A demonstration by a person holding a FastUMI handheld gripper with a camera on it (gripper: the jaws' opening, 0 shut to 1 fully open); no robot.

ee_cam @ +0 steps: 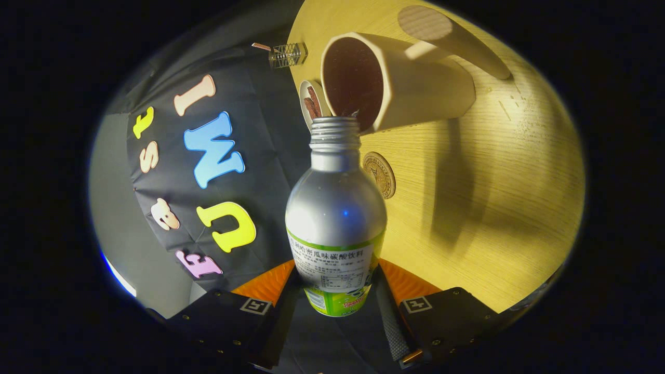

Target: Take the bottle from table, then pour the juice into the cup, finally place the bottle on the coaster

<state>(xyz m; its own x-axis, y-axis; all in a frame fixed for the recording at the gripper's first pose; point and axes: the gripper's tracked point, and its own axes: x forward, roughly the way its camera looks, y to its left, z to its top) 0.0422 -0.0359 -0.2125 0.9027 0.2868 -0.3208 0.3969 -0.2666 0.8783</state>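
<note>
The gripper (337, 296) is pinching the bottle (336, 208) at the lower centre of the frame; both fingers (390, 317) are pressing against the labelled lower body, one on each side, with orange padding showing behind them; the bottle is lying along the line of the fingers with its open, threaded mouth pointing away from them toward the centre top of the frame; the whole scene is appearing rotated, so the wooden table (493, 208) is occupying the right half of the frame and its edge is running from the top centre down behind the bottle; the cup (395, 83), pale outside and dark inside, is sitting at the upper centre, its open mouth facing the bottle's mouth and its rim lying just beyond the bottle's neck, nearly touching in the picture; whether liquid is flowing cannot be told; the round coaster (381, 174) is lying on the table just right of the bottle's shoulder, near the table edge and apart from the cup; a pale cylindrical object (452, 39) is standing beside the cup at the upper right; a small clear container (287, 54) is sitting at the top, left of the cup; the table surface at the right and lower right is lying bare.
</note>
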